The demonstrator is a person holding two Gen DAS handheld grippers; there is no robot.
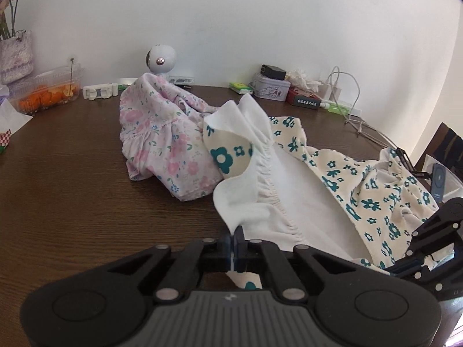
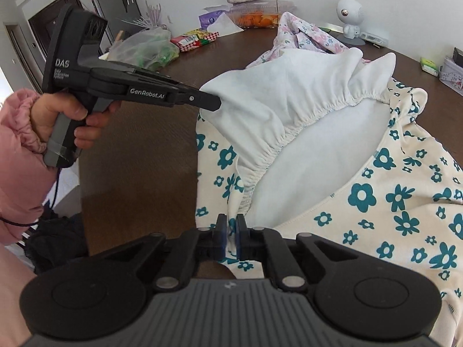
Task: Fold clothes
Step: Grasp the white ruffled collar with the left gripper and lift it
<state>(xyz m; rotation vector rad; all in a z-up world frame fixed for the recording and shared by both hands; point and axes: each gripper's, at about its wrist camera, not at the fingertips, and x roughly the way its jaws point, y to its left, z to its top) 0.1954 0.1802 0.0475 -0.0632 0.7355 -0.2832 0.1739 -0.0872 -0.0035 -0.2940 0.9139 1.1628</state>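
Dark wood-grain fills most of what we see: a wide brown surface set against a plain white wall. We take the cream garment with teal flowers as our landmark; it lies spread over the near part of the surface, turned partly inside out so that its white lining and gathered elastic waistband face up.

Our left tool is clenched on the white edge of that garment, with a thin fold of cloth pinched between its blue pads. From the right wrist view we see the same tool from the side, its black fingers drawn together at the garment's raised white corner, and the person's hand wrapped round its grey handle below a pink sleeve.

Our right tool is likewise clamped on the garment, gripping a bunched strip of cloth at the near end of the waistband (the cloth stands up between the two pads).

Behind the garment, and touching it, a pink floral garment sits in a loose heap. Beyond that heap stands a small white round-headed camera. Farther from the garment, towards the wall, we see a clear tub of orange pieces, a pale patterned tin and a white charger with its cable.
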